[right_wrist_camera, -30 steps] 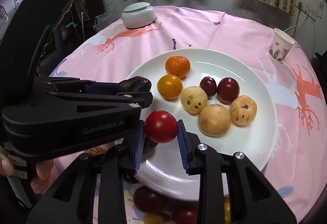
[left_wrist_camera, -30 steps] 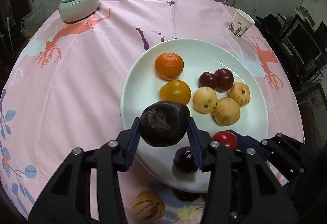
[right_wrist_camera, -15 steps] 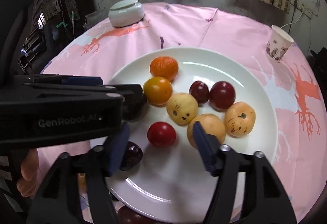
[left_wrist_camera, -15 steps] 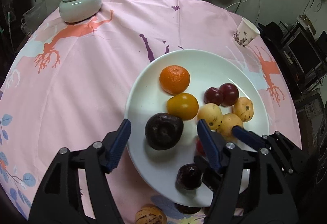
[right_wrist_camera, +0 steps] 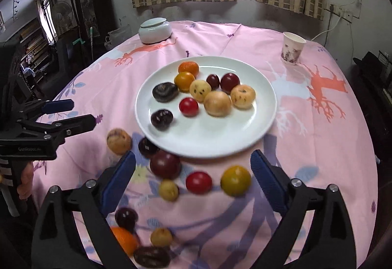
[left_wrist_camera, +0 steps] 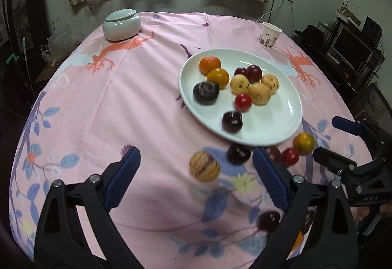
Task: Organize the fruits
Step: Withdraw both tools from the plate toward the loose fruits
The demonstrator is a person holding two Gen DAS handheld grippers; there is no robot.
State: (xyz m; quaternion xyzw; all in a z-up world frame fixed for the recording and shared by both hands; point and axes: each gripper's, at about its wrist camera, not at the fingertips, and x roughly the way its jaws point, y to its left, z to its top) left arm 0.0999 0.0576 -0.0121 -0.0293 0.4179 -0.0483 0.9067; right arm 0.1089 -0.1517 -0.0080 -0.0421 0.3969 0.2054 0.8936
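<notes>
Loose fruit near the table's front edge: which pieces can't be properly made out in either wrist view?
- Orange fruit, right wrist view: partly behind the right gripper's left finger.
- Dark fruit, same view: blurred, kind unclear.
- Dark fruit, left wrist view: partly behind the left gripper's right finger.

Ahead of the gripper, a white plate (right_wrist_camera: 267, 107) sits on a pink tablecloth (right_wrist_camera: 318, 158) patterned with coral deer and blue leaves.

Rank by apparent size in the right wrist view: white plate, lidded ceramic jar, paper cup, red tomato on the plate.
1. white plate
2. lidded ceramic jar
3. paper cup
4. red tomato
Jar and cup stand farther back, so their true sizes stay unsure.
</notes>
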